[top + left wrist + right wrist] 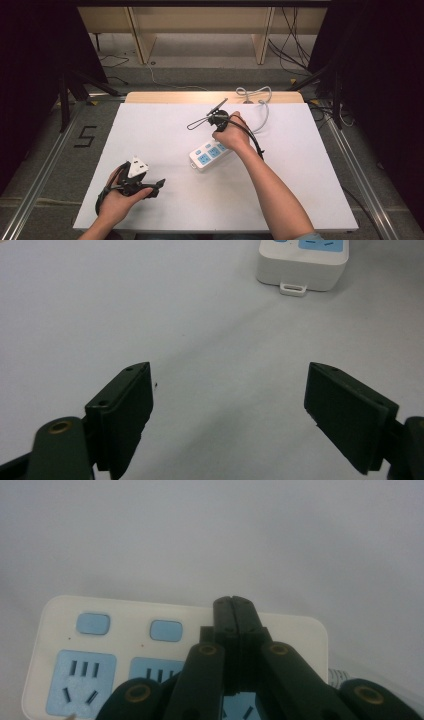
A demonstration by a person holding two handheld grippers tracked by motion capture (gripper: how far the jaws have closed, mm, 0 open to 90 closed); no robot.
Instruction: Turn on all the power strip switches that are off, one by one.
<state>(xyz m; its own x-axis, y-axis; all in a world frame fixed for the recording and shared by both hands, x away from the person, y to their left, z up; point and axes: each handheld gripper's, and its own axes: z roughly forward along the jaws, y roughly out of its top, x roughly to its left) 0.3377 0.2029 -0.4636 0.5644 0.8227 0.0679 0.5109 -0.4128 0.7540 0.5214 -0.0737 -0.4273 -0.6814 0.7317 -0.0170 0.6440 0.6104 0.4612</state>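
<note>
Power strip near the middle of the white table, the right gripper over it.

The table [150,200] bears a white power strip [210,155] with blue sockets, lying aslant a little toward the right edge; its grey cable [260,107] runs to the far edge. It looks rigid, light and smooth-sided, so best gripped across the narrow body. The right gripper [233,605], jaws pressed together, hangs above the switches; the left gripper [230,405], near the front left corner, stands spread and empty.
</note>
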